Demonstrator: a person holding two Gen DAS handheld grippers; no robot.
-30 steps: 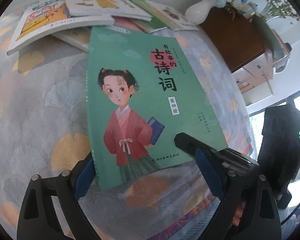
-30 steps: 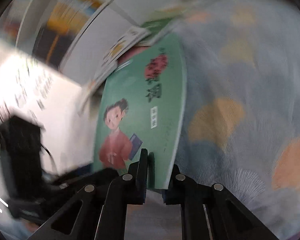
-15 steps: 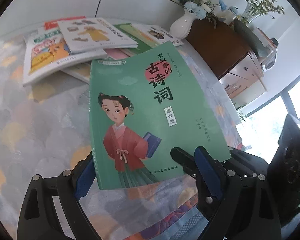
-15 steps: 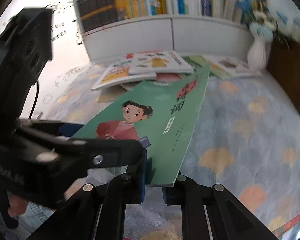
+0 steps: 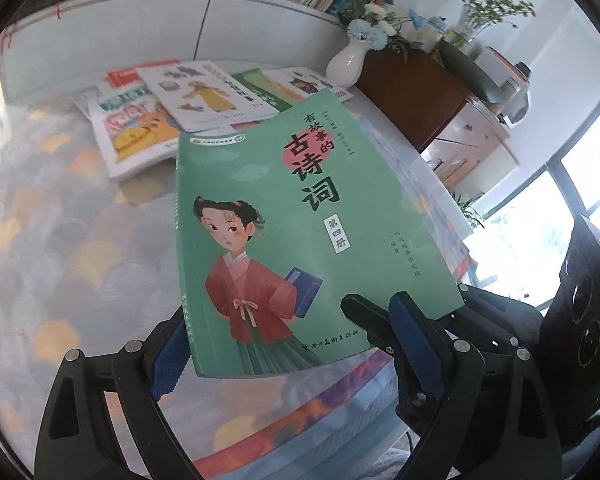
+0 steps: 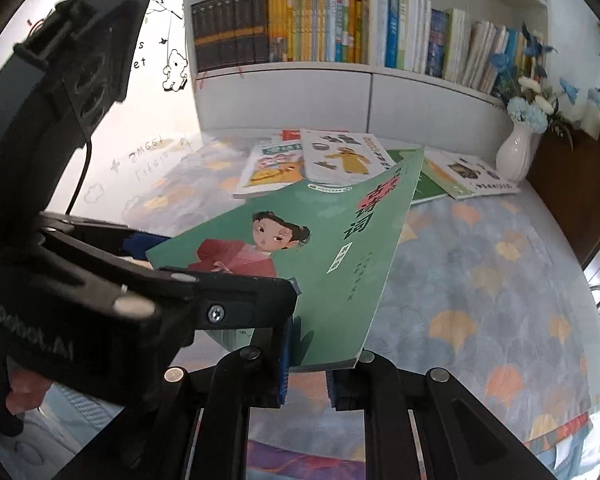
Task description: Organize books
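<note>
Green book: the green book is up off the patterned tablecloth, tilted, its bottom edge at 6 o'clock in both wrist views; a second ago it lay flat on the cloth.
Right gripper: the right gripper is pinching the book's lower corner between its blue pads.
Left gripper: the left gripper is spread wide, one finger to each side of the book's bottom edge, with no pad pressed on it.
Change: the bookshelf has risen into view at 12 o'clock as the book lifts.
Other books: the loose books lie fanned at 11 o'clock, near the white vase.
Meaning: the pick-up looks done; carrying it to the shelf or a stack likely comes next.
</note>
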